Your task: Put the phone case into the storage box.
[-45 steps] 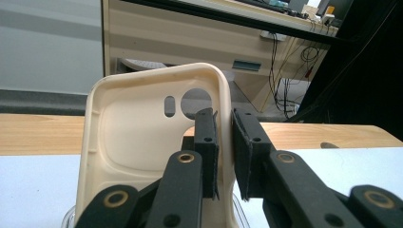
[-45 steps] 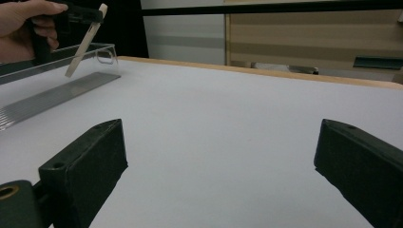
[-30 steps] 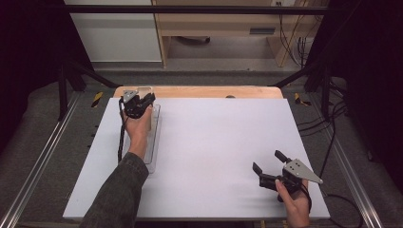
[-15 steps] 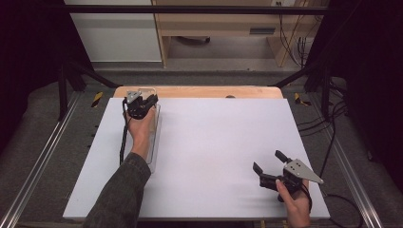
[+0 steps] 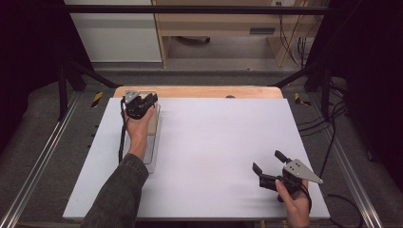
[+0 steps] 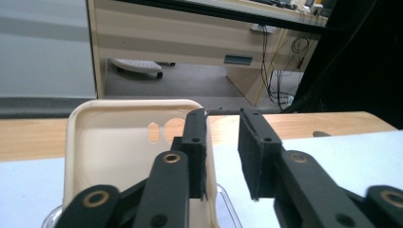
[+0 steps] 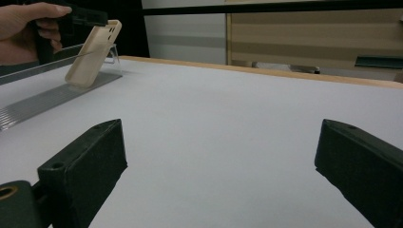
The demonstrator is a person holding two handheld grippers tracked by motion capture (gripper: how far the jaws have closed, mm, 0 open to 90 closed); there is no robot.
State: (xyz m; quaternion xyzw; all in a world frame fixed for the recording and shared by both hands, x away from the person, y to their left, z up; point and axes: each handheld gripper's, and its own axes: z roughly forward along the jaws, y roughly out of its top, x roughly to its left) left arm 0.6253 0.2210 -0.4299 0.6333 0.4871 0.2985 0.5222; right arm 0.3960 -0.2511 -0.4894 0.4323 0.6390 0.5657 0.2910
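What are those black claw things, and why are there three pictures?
A person holds a pinching tool in each hand. One picture looks down from above the white table. The other two come from little cameras riding on each tool.

The left gripper is at the far edge, beside a cream phone case that leans on a clear stand. Its jaws have just been opening, with a gap and nothing between them.

The right gripper waits near the front, wide open and empty.

The left gripper (image 5: pixel 147 100) sits over a clear stand (image 5: pixel 153 152) at the table's far-left; the right gripper (image 5: pixel 267 167) rests near-right.
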